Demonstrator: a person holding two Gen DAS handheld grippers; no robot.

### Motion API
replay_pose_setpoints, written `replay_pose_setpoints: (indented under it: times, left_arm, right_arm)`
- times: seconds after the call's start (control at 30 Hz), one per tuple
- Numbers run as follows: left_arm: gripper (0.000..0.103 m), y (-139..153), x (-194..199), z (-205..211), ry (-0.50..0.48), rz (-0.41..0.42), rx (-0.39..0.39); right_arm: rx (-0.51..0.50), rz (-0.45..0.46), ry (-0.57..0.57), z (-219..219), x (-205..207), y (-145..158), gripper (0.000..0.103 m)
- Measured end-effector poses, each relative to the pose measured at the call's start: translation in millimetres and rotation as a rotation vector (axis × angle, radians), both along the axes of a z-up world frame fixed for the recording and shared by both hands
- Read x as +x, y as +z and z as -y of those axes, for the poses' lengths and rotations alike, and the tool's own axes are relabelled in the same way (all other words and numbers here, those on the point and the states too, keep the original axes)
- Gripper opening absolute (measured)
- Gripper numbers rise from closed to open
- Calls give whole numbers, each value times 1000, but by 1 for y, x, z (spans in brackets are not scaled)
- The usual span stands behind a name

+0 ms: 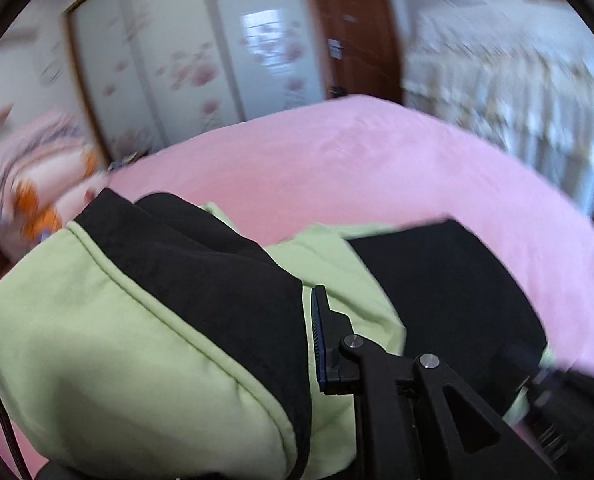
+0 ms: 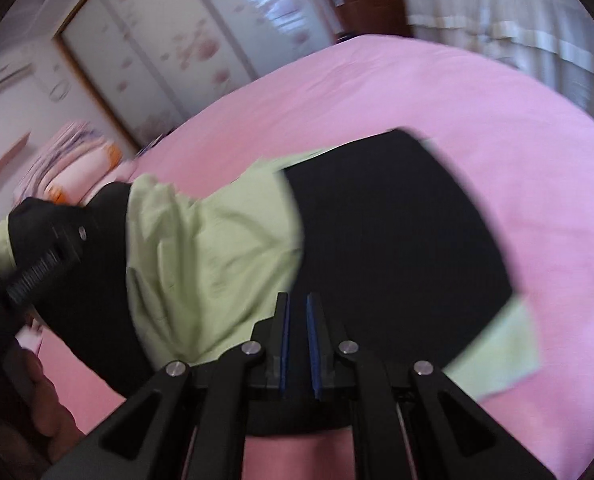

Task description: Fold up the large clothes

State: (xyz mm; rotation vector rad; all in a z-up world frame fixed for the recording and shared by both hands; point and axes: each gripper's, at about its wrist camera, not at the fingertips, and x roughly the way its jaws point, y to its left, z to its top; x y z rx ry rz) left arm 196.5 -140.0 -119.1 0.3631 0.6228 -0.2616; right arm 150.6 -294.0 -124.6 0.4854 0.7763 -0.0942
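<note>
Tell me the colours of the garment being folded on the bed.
The garment is light green and black, clearest in the right wrist view.

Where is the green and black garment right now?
The garment lies on the pink bed, near its front edge; its left end is lifted in the left gripper.

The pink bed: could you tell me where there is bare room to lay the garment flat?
The bed is bare beyond the green-and-black garment, out to the wardrobe and curtains. A narrow bare strip runs near the right gripper. It is crowded toward the pillows, where the left gripper lifts bunched cloth.
</note>
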Motion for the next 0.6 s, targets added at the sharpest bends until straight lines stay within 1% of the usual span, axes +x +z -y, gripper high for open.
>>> replay_pose_setpoints:
  times: [0.03, 0.07, 0.1, 0.13, 0.17, 0.2, 0.27, 0.3, 0.37, 0.4, 0.47, 0.53, 0.6]
  left_arm:
    - [9, -14, -4, 20, -51, -22, 57]
    - [10, -31, -7, 39, -102, -65, 108]
    - [11, -44, -12, 55, -143, -103, 139]
    - [14, -59, -16, 67, -181, -145, 162]
    - [20, -77, -20, 79, -218, -199, 188]
    - [25, -87, -25, 85, -229, -206, 209]
    - [28, -95, -38, 92, -226, -137, 260]
    - [33, -94, -44, 93, -241, -121, 265]
    - [41, -88, -49, 90, -264, -147, 217]
    - [47, -83, -50, 86, -273, -169, 175]
    - [54, -70, -54, 74, -290, -213, 77]
    - [55, -58, -60, 60, -300, -236, 0]
    - [56, -44, -71, 44, -297, -233, -66]
  right_arm:
    - [-13, -3, -35, 12, -6, 0, 8]
    - [-29, -11, -70, 22, -12, 0, 8]
    - [-46, -26, -112, 37, -18, -3, 8]
    - [-50, -44, -140, 47, -21, -7, 8]
    - [-42, -57, -161, 57, -23, -10, 8]
    - [-24, -72, -185, 68, -27, -15, 8]
    - [-6, -91, -207, 78, -31, -23, 8]
    - [0, -99, -214, 81, -33, -27, 8]
    - [9, -105, -212, 81, -35, -31, 8]
    - [15, -108, -206, 81, -36, -32, 8]
    - [27, -102, -192, 75, -33, -31, 8]
    - [35, -86, -177, 69, -32, -28, 8]
    - [48, -68, -159, 67, -31, -23, 9]
